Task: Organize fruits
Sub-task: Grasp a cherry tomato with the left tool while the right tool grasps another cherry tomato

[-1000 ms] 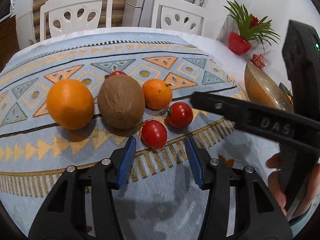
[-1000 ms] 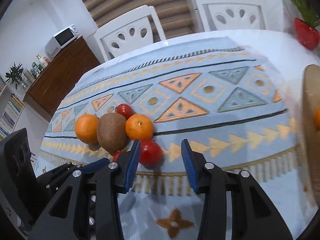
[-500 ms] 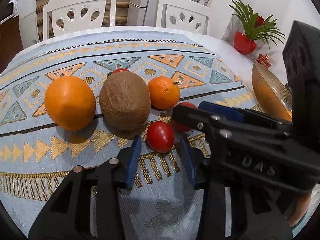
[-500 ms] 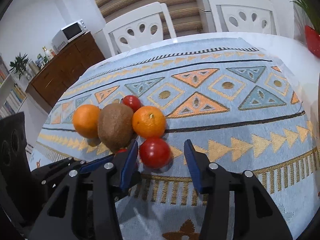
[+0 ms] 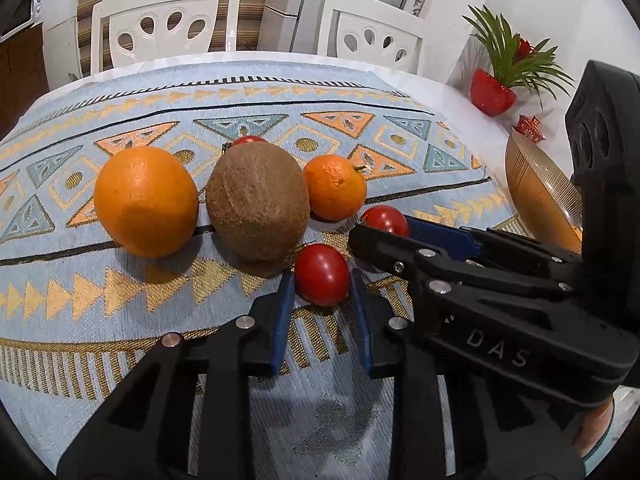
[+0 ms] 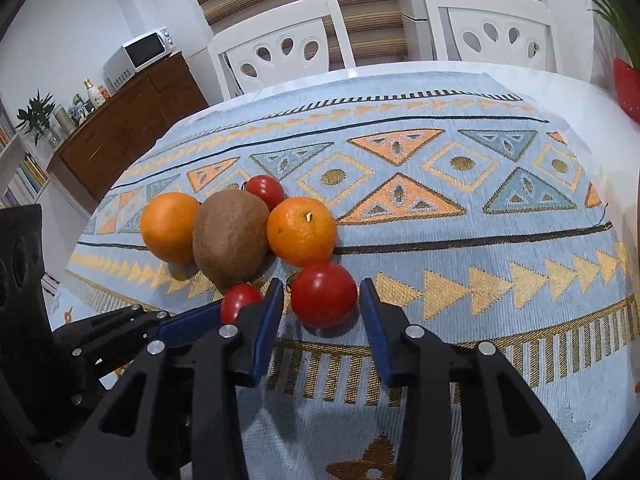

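Observation:
On the patterned cloth lie a large orange, a brown fuzzy fruit, a small orange and three tomatoes. My left gripper is open around the nearest tomato, its blue pads almost against the tomato's sides. My right gripper is open around the second tomato, which rests on the cloth with a narrow gap on each side. A third tomato sits behind the brown fruit. The right gripper's body crosses the left wrist view on the right.
An amber glass bowl stands at the table's right edge, with a red plant pot and a red star ornament behind it. Two white chairs stand at the far side. A wooden sideboard is at the left.
Both grippers have moved forward onto the tomatoes and their jaws have narrowed. The right gripper has swung in from the right beside the left one.

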`<state>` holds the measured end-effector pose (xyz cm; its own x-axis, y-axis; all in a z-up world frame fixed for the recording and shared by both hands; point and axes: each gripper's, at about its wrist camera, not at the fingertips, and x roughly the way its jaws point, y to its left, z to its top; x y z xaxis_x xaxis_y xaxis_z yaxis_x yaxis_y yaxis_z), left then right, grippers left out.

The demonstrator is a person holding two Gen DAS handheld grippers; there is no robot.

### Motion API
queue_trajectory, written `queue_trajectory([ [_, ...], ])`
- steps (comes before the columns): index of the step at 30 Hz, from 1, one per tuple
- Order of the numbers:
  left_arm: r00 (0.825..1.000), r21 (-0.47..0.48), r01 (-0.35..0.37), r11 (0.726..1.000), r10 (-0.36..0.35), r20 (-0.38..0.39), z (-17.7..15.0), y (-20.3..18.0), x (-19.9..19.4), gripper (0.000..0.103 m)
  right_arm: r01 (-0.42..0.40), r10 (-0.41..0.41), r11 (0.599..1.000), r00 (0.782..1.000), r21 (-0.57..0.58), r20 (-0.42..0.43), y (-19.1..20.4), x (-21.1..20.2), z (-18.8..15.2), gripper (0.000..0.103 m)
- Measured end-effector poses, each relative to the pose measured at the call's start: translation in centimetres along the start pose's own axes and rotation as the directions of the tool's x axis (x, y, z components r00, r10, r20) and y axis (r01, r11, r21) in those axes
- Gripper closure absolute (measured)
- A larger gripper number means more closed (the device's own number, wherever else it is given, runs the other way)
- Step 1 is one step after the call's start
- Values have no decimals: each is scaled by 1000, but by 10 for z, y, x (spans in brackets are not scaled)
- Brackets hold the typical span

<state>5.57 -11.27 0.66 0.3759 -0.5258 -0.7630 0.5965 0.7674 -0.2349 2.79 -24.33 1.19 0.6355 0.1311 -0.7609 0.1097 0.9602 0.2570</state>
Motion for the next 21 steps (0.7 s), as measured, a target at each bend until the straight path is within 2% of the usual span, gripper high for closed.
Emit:
queue_trajectory([
  [6,1000,-4,5,1000,-5,1,0,1,0,77,10,-10,1000,1000,2,7,0,-1,0,69],
  [21,1000,-2,8,1000,-8,3,0,1,-1,77,-14,13,1000,1000,21,22,-4,-4,-1,70],
])
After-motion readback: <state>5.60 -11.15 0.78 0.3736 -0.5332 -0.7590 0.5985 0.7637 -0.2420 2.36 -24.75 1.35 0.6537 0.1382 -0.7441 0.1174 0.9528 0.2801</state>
